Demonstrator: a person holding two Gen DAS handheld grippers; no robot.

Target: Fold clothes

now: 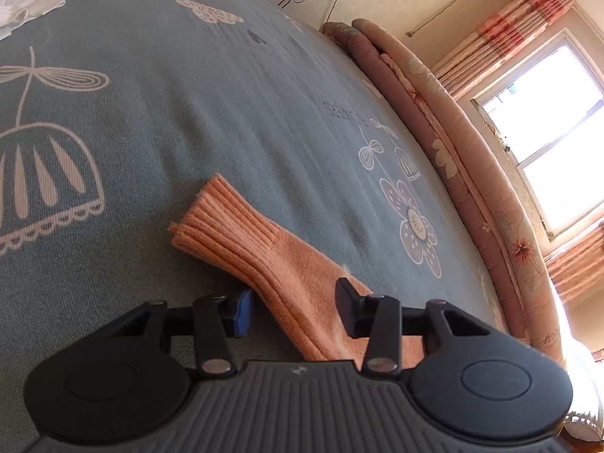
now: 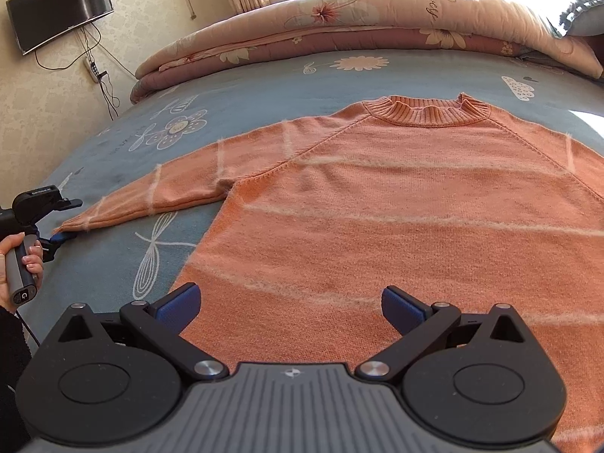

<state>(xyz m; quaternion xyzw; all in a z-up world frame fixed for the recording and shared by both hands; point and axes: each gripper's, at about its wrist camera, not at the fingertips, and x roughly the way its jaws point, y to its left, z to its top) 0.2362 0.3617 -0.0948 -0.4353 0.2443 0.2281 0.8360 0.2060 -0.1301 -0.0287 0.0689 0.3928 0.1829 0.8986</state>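
both claws come first: the right gripper (image 2: 290, 307) hovers with its blue-padded fingers spread wide over the lower body of the sweater, touching nothing, while the left gripper (image 1: 292, 311) has its fingers set on either side of the sleeve (image 1: 264, 253) near the ribbed cuff (image 1: 222, 219), with a gap visible between the blue pad and the knit, so not pinched tight. beneath them a blue-grey bedspread (image 2: 264, 75) with white flower prints carries the orange sweater (image 2: 377, 207), spread flat with its collar (image 2: 430, 111) towards a folded floral quilt (image 2: 339, 19) at the far edge. smaller still, a person's hand (image 2: 17, 264) grips the left gripper's handle at the sleeve's end, and a dark screen (image 2: 60, 7) hangs on the wall.
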